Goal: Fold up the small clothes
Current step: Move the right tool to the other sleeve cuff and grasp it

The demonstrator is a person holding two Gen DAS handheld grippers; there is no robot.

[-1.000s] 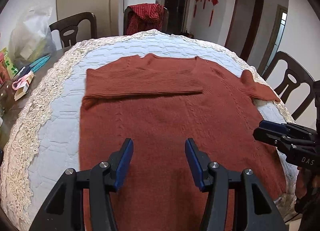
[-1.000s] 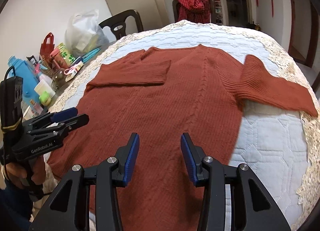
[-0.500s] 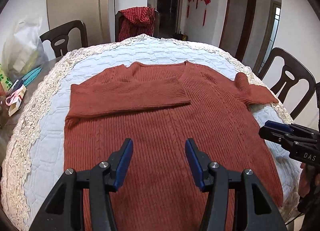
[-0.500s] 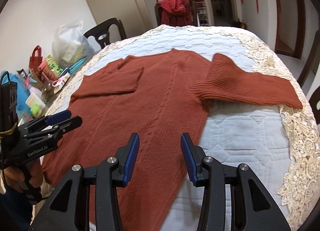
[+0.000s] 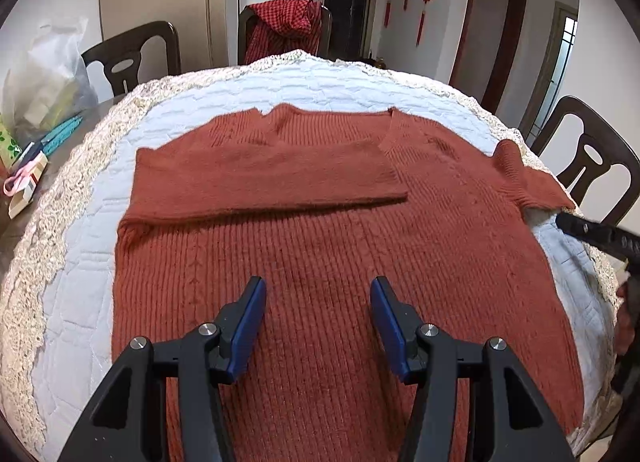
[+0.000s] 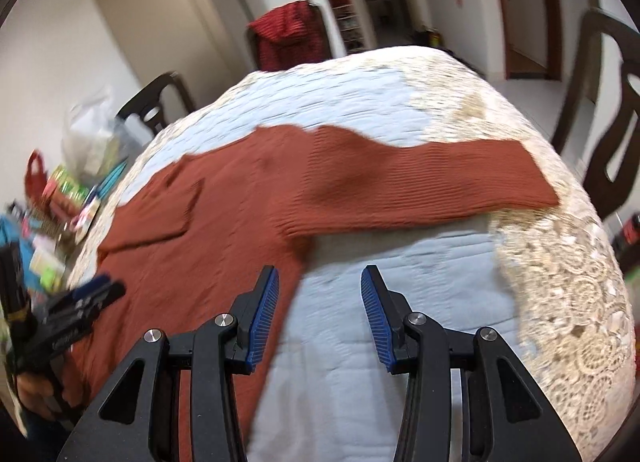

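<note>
Right gripper (image 6: 318,316): jaws standing apart with nothing between them, hovering over bare quilt just beside the sweater's right edge and pointing toward the outstretched sleeve.

Left gripper (image 5: 316,328): jaws likewise apart and empty, hanging above the lower middle of the garment, touching nothing as far as the view shows.

Sweater (image 5: 328,262): rust-red ribbed knit, lying flat and front-up on the white quilted cover (image 5: 80,302) of a round table. Left sleeve (image 5: 264,178) is lying folded across the chest. Right sleeve (image 6: 432,190) is lying straight out sideways, its cuff reaching onto the lace border (image 6: 560,302) near the table edge.

Judged step: the right sleeve is waiting to be folded in to match the other; roughly one of the folds appears done.

Risks, as judgement:
- Jaws closing too deep at the cuff may be catching the lace or quilt along with the knit, dragging the cover and disturbing the laid-out body.
- A thin pinch on loose ribbing may be slipping mid-carry, dropping the sleeve crooked or bunched.
- Pulling the sleeve across without the left gripper steadying the body may be shifting the whole sweater and loosening the folded sleeve.
- The right wrist view is blurring, so aim at the cuff is uncertain.
- Clutter (image 6: 60,198) at the table's left side is standing close to the left gripper's reach.
</note>
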